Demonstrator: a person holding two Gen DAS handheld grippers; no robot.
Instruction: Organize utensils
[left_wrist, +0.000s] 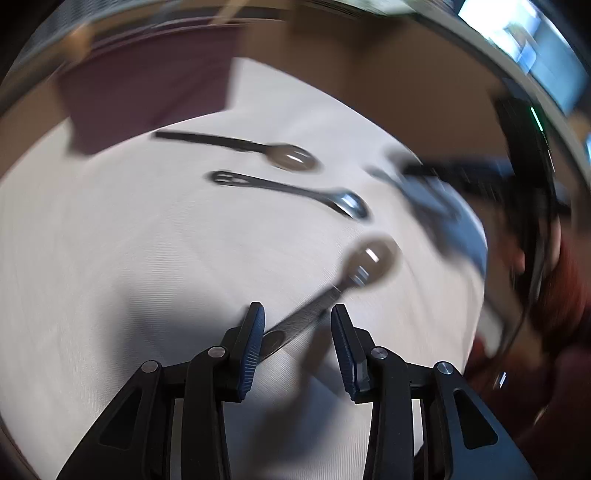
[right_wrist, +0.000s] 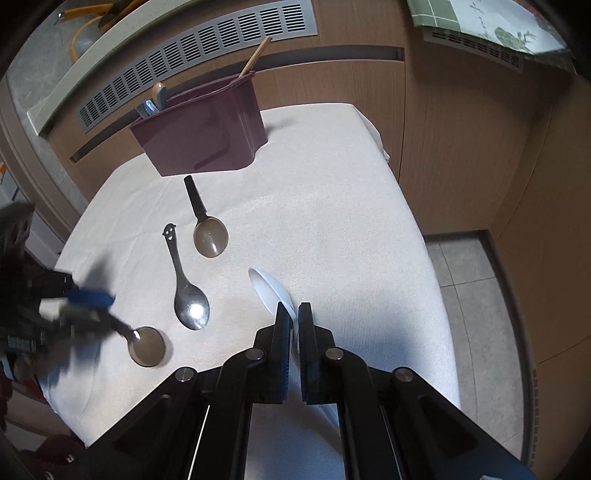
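White cloth over the tabletop (right_wrist: 332, 206), 4 spoons out on it and a maroon utensil holder (right_wrist: 207, 129) standing at the far edge, against wood-panelled cabinet fronts. Inside the holder, a wooden chopstick (right_wrist: 255, 57) leaning out at the right end and a couple of handles poking up at the left. Right tool (right_wrist: 294, 314) clamped tight on a white spoon (right_wrist: 271, 290), pads pinching its handle, pale bowl sticking out ahead over the cloth; lifted or resting, hard to say. Left tool (left_wrist: 297, 314) half spread, pointing steeply down, a brown-bowled spoon (left_wrist: 369, 258) right there with its metal handle running in between the fingers, touching or just beside the left-hand pad, well apart from the other pad, not gripped. Heavy blur in the left wrist view, so no fine detail there. Between the 2 tools, a shiny steel spoon (right_wrist: 190, 302) with a smiley-face cut-out at the handle end, lying flat, bowl toward the near edge. Beyond it, nearer the holder, another brown-bowled spoon with a black handle (right_wrist: 208, 232), handle tip just short of the holder's base. From the right wrist view, the left tool a blurred dark shape with blue pads at the left edge, over the nearest brown spoon's handle.
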